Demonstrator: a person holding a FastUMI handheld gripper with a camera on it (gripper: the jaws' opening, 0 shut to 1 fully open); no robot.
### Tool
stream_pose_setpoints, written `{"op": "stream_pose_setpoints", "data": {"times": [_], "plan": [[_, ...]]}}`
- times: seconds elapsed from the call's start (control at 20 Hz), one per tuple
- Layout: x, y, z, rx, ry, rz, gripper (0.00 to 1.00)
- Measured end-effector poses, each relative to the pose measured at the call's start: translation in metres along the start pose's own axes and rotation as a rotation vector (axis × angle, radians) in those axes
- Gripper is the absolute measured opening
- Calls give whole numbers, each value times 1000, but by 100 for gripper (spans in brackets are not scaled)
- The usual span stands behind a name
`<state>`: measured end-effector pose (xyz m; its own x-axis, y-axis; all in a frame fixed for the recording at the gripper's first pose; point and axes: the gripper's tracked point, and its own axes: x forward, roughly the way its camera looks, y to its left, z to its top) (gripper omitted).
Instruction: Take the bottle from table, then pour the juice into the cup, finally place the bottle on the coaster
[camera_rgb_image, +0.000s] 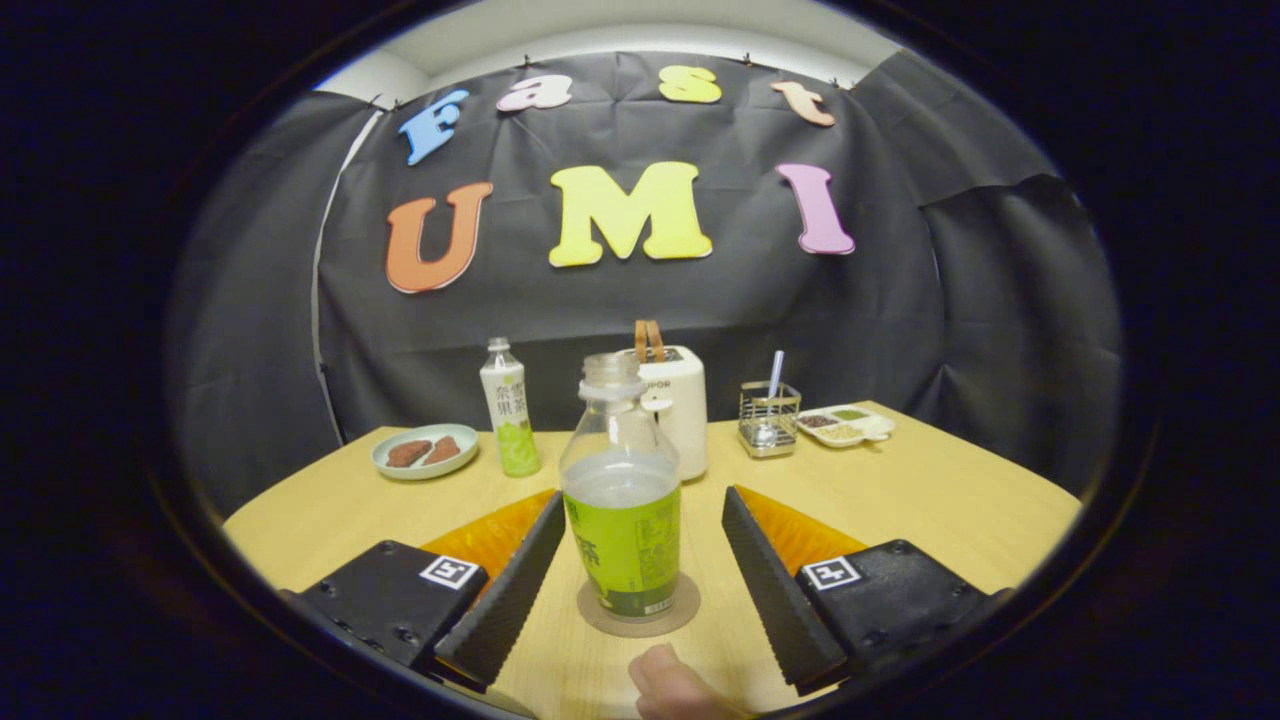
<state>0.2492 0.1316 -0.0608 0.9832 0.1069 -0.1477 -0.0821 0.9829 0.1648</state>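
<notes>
Gripper (635, 560): spread wide, nothing held; the two ribbed black fingers (510, 590) are set on either side of the bottle with a clear gap on each side, neither pad touching it.
Bottle (622, 500): stood upright between the fingers, uncapped, part-filled with a pale liquid, green label around the lower body; it is placed near the table's near edge, about midway along it.
Coaster (640, 612): a round brown disc directly under the bottle, its rim showing all round the base; the bottle is judged to be already set down on it.
Stage: from the uncapped bottle centred on the coaster and the released fingers, the final placing appears done, or else the grasp is not yet made; which of the two cannot be told.
Finger posture: held level and low to the table (900, 490), pointed straight at the bottle, so a symmetrical close or a straight pull-back would be allowed.
Hand: a fingertip (668, 685) is seen just behind the coaster, between the finger bases; the rest of the hand is hidden.
Cup: cannot be identified among what is seen.
Far edge, middle: a white appliance (675, 405) behind the bottle.
Far edge, left: a second bottle (510, 420), capped, and a plate (425, 452) with two brown pieces.
Far edge, right: a wire holder (768, 420) and a divided dish (845, 425).
</notes>
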Motion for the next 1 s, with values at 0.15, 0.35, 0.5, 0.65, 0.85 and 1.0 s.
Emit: {"op": "stream_pose_setpoints", "data": {"times": [0.15,0.35,0.5,0.65,0.85,1.0], "plan": [[-34,-11,17,7,-29,-12,100],[-95,-20,49,-52,-129,-20,100],[-144,-28,61,-108,-189,-51,100],[-191,-30,61,-135,-225,-60,100],[-247,-39,56,-128,-232,-65,100],[-276,-49,50,-132,-227,-54,100]]}}
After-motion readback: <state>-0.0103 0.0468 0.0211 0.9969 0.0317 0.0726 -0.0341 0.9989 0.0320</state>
